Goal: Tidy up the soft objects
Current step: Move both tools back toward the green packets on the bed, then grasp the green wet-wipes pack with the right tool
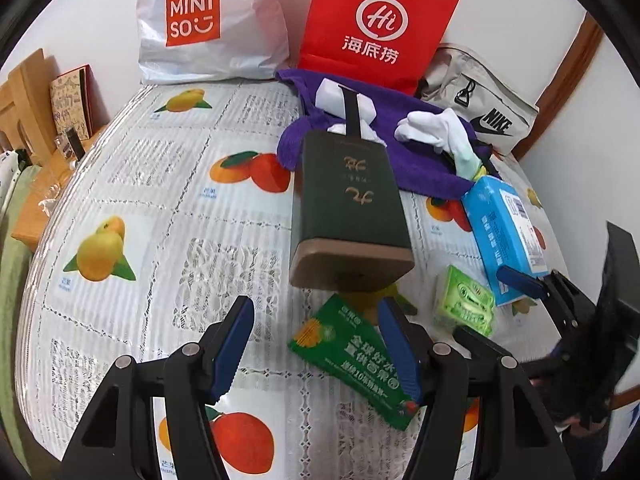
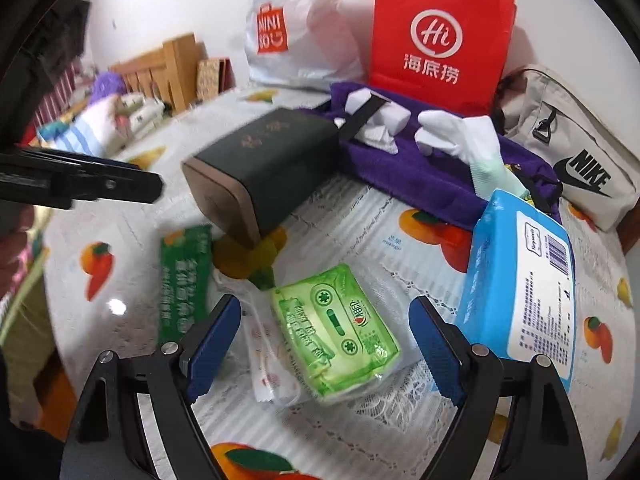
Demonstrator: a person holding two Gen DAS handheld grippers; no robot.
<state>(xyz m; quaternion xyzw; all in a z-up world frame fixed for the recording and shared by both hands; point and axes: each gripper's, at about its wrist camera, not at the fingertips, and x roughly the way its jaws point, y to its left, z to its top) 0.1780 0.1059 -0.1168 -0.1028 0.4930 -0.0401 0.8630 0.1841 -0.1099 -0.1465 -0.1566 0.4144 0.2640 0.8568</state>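
A light green tissue pack (image 2: pixel 336 332) lies on the fruit-print tablecloth, between the open fingers of my right gripper (image 2: pixel 326 340); it also shows in the left wrist view (image 1: pixel 464 300). A flat green packet (image 1: pixel 356 356) lies under my open, empty left gripper (image 1: pixel 316 340). A blue wipes pack (image 2: pixel 520 280) lies to the right. A purple towel (image 2: pixel 420 168) with white gloves (image 2: pixel 460 136) lies behind. A dark green box (image 1: pixel 348 200) stands in the middle.
A white Miniso bag (image 1: pixel 208 24), a red paper bag (image 1: pixel 376 24) and a beige Nike pouch (image 1: pixel 480 108) stand along the wall. A white wrapper (image 2: pixel 272 360) lies beside the tissue pack. A wooden bed frame (image 2: pixel 168 64) is at the far left.
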